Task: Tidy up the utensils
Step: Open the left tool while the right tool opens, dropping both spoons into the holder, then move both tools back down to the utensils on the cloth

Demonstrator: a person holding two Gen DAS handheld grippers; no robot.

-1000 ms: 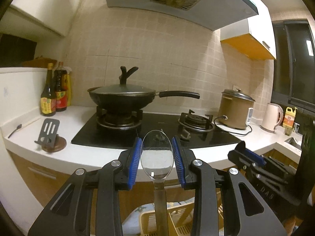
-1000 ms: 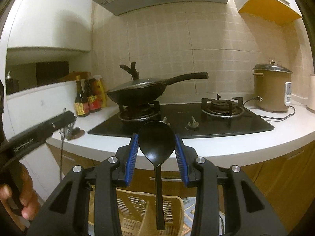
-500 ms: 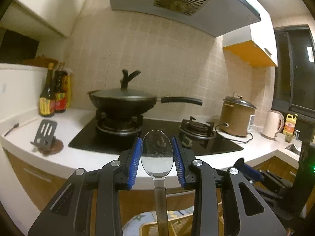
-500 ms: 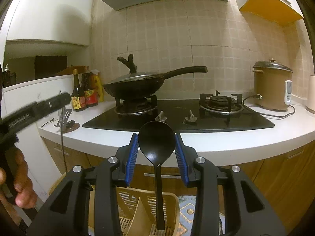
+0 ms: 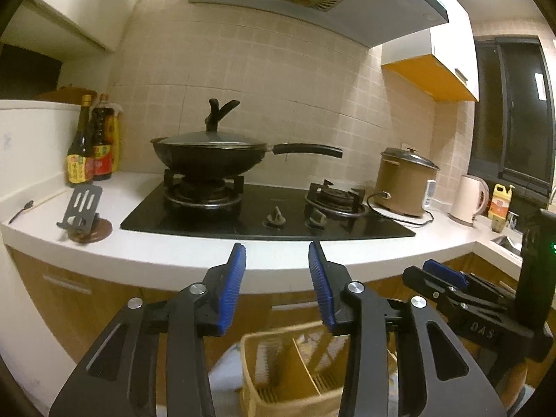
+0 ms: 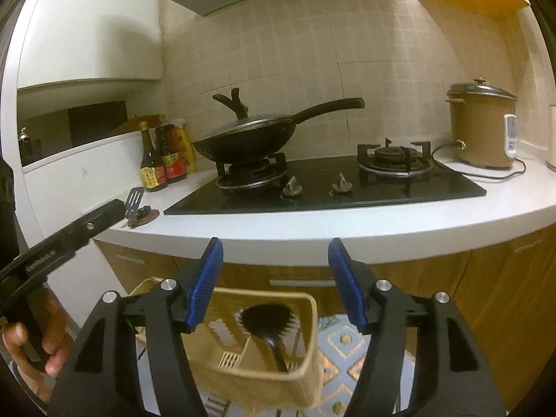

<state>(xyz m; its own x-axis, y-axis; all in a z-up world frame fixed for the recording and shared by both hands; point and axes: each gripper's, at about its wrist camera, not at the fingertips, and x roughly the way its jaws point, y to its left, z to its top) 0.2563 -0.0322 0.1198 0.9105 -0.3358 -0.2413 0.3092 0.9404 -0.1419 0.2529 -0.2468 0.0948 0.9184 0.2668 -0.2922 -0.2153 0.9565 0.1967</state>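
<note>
A beige plastic utensil holder [image 6: 305, 347] with dividers sits low in front of the kitchen counter, below both grippers; it also shows in the left wrist view [image 5: 253, 368]. A black ladle [image 6: 266, 323] stands inside it in the right wrist view. My right gripper [image 6: 276, 274] is open and empty above the holder. My left gripper [image 5: 277, 283] is open and empty above the holder; the metal spoon is not visible there. The right gripper [image 5: 448, 285] shows at the right of the left wrist view.
A white counter [image 5: 173, 257] carries a black gas hob [image 5: 264, 215] with a lidded wok [image 5: 212, 153], sauce bottles [image 5: 90, 149], a slotted stand [image 5: 83, 208], a rice cooker [image 5: 405, 180] and a kettle [image 5: 467, 201]. A patterned mat [image 6: 344, 351] lies on the floor.
Both grippers have opened. The metal spoon has left the left gripper and the black ladle has dropped from the right gripper into the holder.
</note>
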